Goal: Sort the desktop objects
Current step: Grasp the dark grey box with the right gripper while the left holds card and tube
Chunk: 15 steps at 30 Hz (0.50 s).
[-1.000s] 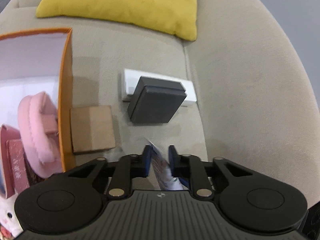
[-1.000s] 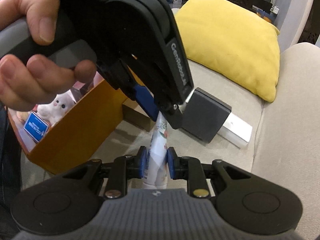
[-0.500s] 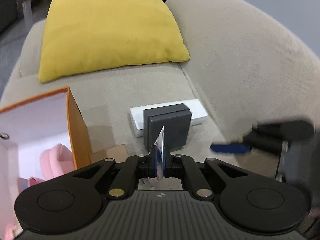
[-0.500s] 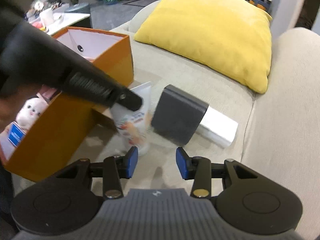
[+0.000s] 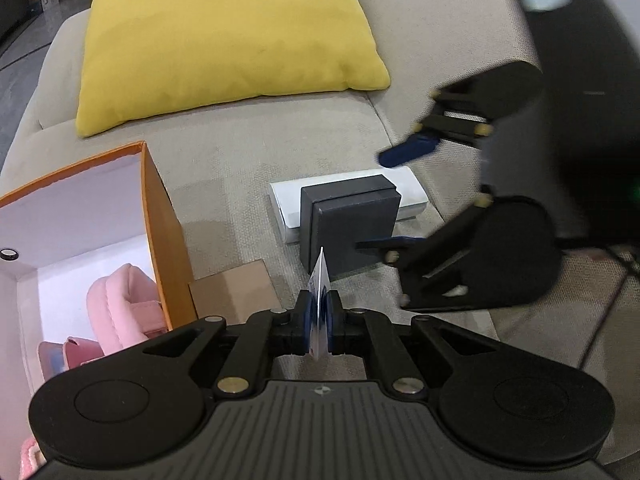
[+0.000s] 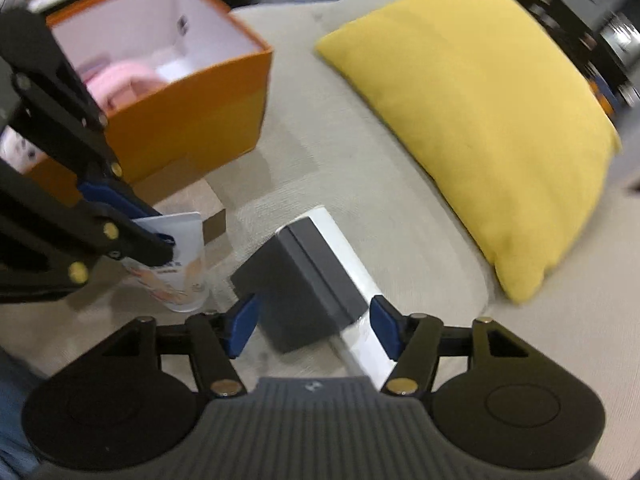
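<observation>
My left gripper point(image 5: 319, 300) is shut on the flat end of a white printed tube point(image 5: 320, 280), which hangs upright over the sofa seat beside the orange box point(image 5: 164, 216). The right wrist view shows the tube point(image 6: 176, 256) in the left gripper point(image 6: 160, 236) at the left. My right gripper point(image 6: 314, 322) is opening, its blue pads standing either side of a dark grey box point(image 6: 304, 292) without pressing on it. That grey box point(image 5: 352, 228) rests on a long white box point(image 5: 288, 208). The right gripper point(image 5: 394, 198) appears blurred at the right of the left wrist view.
The orange box point(image 6: 188, 120) holds a pink plush thing point(image 5: 120, 308) and other small items. A small brown carton point(image 5: 236, 292) lies against its wall. A yellow cushion point(image 5: 224, 40) leans at the back of the beige sofa point(image 5: 440, 40).
The right gripper let go of the tube, widened its jaws and moved right to the dark grey box. The left gripper kept the tube and rolled, so the tube now shows edge-on.
</observation>
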{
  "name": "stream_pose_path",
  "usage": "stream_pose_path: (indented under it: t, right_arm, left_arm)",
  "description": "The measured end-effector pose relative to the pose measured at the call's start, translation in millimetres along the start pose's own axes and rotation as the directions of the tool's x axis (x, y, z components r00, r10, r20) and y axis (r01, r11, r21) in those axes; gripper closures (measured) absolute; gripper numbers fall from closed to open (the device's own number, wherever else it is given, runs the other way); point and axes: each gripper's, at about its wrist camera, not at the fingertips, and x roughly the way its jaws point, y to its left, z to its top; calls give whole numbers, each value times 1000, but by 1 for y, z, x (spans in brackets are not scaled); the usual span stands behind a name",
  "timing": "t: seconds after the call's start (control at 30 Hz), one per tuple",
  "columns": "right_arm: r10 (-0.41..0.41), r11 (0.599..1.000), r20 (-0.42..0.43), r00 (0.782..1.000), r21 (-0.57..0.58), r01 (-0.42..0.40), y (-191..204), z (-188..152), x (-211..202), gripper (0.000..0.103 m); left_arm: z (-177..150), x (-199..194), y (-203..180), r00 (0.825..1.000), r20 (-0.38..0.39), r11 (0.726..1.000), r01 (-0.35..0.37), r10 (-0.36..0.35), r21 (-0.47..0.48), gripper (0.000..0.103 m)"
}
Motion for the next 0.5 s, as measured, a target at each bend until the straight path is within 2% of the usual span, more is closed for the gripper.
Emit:
stream_pose_path:
  t: [0.1,0.23,0.37,0.5]
  right_arm:
    - [10,998,-24,1000,-60,-12,-2,10,13,35]
    - [73,997,-57,996,-30,-74,-8,15,20,33]
    - [84,996,-58,995,9,-84,-9,5,16,40]
    - [88,995,-36,995,55,-86,-5,-2,8,53]
  left_arm:
    - [-1,1,2,1000,0,1000,16,-16,-1,96]
    - [-2,1,5,1000,11,1000,23,-23,-11,96]
    - [-4,1,5,1000,17,1000,25,-25,-12,96]
    - [-7,-1,1,1000,14,1000,25,-25,1,96]
